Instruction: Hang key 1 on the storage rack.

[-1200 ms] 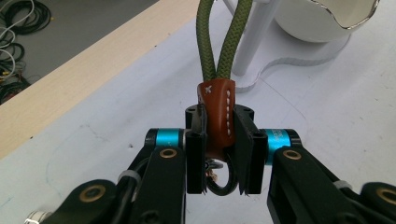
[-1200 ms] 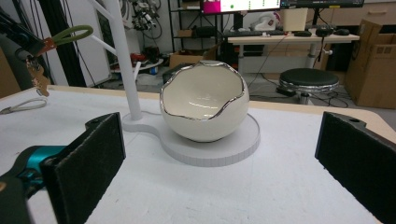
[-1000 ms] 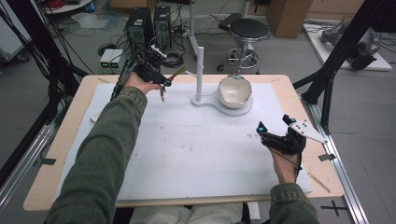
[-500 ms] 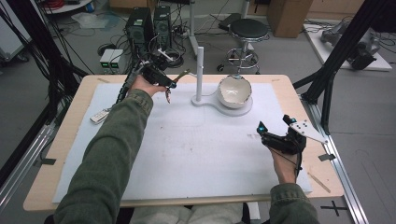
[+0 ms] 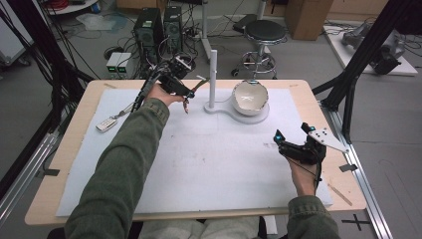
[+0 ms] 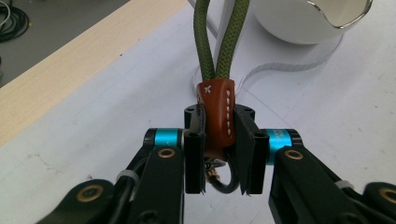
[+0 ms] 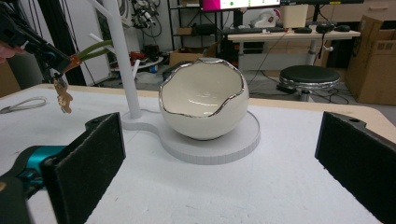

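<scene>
The left gripper [image 5: 185, 92] has edged toward the white stand [image 5: 213, 74] and dipped slightly since the earlier frames, its jaws clamped on the brown leather tab [image 6: 217, 112] of the green cord keychain [image 6: 219, 37], keys dangling below. The cord loop now reaches the post, so hanging looks close. The right gripper [image 5: 293, 144] rests wide open and empty near the egg-shaped bowl [image 5: 250, 97].
</scene>
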`<state>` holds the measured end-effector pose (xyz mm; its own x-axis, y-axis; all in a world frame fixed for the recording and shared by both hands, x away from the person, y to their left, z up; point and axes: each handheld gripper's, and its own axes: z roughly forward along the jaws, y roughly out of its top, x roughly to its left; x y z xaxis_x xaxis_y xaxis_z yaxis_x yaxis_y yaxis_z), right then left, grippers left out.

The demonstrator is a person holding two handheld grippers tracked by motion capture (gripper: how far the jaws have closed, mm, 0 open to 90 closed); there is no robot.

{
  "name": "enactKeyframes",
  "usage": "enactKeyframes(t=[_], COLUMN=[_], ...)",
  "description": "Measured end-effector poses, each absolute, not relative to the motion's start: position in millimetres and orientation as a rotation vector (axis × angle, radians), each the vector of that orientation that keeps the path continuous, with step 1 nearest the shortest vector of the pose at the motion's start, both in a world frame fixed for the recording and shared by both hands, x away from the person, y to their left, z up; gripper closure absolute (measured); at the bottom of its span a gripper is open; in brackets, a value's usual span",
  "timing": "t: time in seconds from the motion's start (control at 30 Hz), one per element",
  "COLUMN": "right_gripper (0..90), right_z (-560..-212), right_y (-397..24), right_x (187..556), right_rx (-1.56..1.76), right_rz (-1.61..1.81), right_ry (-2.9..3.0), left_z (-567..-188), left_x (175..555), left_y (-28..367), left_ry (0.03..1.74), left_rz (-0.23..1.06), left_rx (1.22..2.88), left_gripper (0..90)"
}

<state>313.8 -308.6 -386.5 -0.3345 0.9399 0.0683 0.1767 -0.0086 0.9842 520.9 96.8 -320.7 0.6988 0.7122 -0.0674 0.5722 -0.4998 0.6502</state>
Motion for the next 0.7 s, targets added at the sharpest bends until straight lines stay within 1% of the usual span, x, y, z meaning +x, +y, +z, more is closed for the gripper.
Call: enactKeyframes(t=[0.07, 0.1, 0.17, 0.2, 0.3, 0.4, 0.53, 0.57, 0.63, 0.7], right_gripper=[0.5, 0.5, 0.5, 0.5, 0.5, 0.5, 0.5, 0.5, 0.5, 0.5], right_z=[-386.7, -386.8, -386.8, -386.8, -386.8, -386.7, -386.7, -386.6, -386.8, -387.1], right_y=[-307.9, -308.1, -308.3, -308.6, -308.7, -308.5, -308.5, -308.1, -308.2, -307.9], right_x=[314.0, 314.3, 314.4, 314.5, 314.1, 313.8, 314.0, 313.7, 314.3, 315.1], right_rx=[1.186, 1.181, 1.181, 1.178, 1.179, 1.184, 1.180, 1.185, 1.180, 1.179], right_rz=[1.406, 1.405, 1.404, 1.402, 1.399, 1.402, 1.400, 1.403, 1.404, 1.400], right_ry=[1.581, 1.585, 1.583, 1.582, 1.581, 1.580, 1.581, 1.583, 1.585, 1.587], left_z=[-321.0, -320.7, -319.4, -318.9, -318.1, -317.8, -317.9, -318.0, -318.1, -317.0], left_x=[521.2, 521.1, 520.7, 520.4, 518.8, 517.2, 516.7, 516.6, 516.9, 515.2], left_y=[97.2, 97.3, 98.2, 98.8, 100.3, 103.8, 111.8, 113.9, 118.1, 122.4], left_ry=[0.979, 0.990, 1.009, 1.014, 1.034, 1.058, 1.076, 1.086, 1.093, 1.087], left_rz=[0.268, 0.276, 0.280, 0.278, 0.294, 0.318, 0.325, 0.327, 0.288, 0.294], left_rx=[2.243, 2.231, 2.223, 2.220, 2.219, 2.210, 2.198, 2.193, 2.192, 2.193], left_gripper=[72.8, 67.6, 53.2, 48.3, 24.6, 16.1, 14.5, 12.4, 4.4, 1.9])
